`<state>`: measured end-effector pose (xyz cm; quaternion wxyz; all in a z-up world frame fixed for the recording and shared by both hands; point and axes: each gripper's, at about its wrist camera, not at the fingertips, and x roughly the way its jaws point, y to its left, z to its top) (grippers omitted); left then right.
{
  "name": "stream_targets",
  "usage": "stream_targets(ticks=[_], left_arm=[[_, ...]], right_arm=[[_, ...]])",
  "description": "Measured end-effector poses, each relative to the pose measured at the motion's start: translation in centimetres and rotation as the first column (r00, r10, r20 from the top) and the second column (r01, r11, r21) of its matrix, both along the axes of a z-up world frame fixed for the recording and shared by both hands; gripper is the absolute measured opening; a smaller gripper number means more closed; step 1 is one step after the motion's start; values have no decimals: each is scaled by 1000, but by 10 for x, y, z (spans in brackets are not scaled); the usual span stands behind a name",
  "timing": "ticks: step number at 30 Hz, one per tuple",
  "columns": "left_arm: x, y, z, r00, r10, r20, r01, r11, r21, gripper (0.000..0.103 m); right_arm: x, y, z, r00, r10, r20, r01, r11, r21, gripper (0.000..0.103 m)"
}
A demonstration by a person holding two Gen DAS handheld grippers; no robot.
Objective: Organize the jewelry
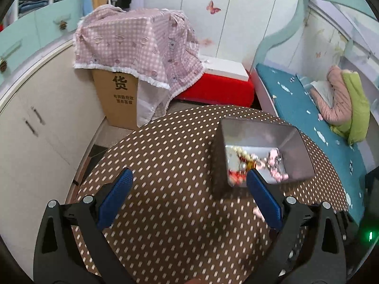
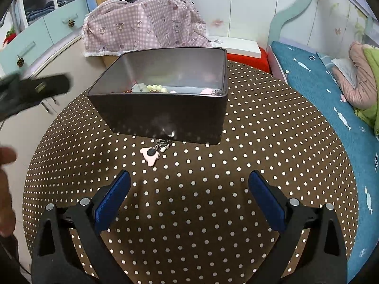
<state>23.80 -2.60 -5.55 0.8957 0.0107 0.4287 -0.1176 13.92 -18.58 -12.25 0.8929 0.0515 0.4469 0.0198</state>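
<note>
Brown polka-dot cloth covered the round counter [image 2: 260, 123]. The dark rectangular metal tin [image 2: 165, 116] sat on it, already holding a cream bead string [image 2: 155, 88], red pieces [image 1: 236, 177] and pink pieces [image 1: 276, 165]. One item was left outside: a pink bear-shaped charm on a silver keyring [image 2: 151, 153], lying on the cloth just beside the tin's near wall. Right gripper [image 2: 189, 196] hovered over bare cloth near the charm, fingers spread wide, holding nothing. Left gripper [image 1: 189, 189] was also wide open and empty, off to the tin's left; its view was motion-blurred. Judged step: collecting the last loose piece into the tin. Next move called for advancing the right gripper, straddling the charm, closing low on the flat pendant, then lifting over the rim. Risk: the thin charm slipping on cloth.
</note>
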Motion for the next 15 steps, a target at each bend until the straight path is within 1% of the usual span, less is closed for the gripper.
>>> stream_targets(ticks=[4,5,6,7,8,9,12,13,14,15], left_arm=[[25,-11,-8,1000,5,-31,-4,1000,17,96],[29,-12,-9,999,8,-36,-7,1000,16,94],[32,-13,-11,999,12,-43,-11,1000,15,89],[36,-13,-14,998,14,-55,-13,1000,19,69],[39,-14,-18,997,8,-80,-7,1000,10,61],[41,-14,-21,995,1,-96,-1,1000,-3,58],[42,-20,-28,994,-24,-105,25,1000,9,43],[41,-23,-31,993,-40,-113,41,999,1,34],[39,-26,-32,992,-50,-113,50,999,-3,26],[36,-28,-32,993,-55,-103,55,998,-1,23]], right_arm=[[12,9,-3,1000,20,-9,-20,1000,-2,94],[16,10,-4,1000,21,-11,-21,1000,2,91],[17,11,-5,1000,21,-12,-21,1000,6,88],[20,12,-6,1000,18,-14,-18,1000,13,87],[24,13,-7,1000,16,-15,-16,1000,20,85],[25,14,-9,1000,16,-16,-16,1000,23,83],[33,19,-12,1000,18,-23,-17,999,41,77],[33,20,-12,1000,12,-18,-12,999,37,76],[34,22,-12,1000,6,-15,-5,999,34,72],[34,23,-12,1000,-2,-14,3,1000,29,67]])
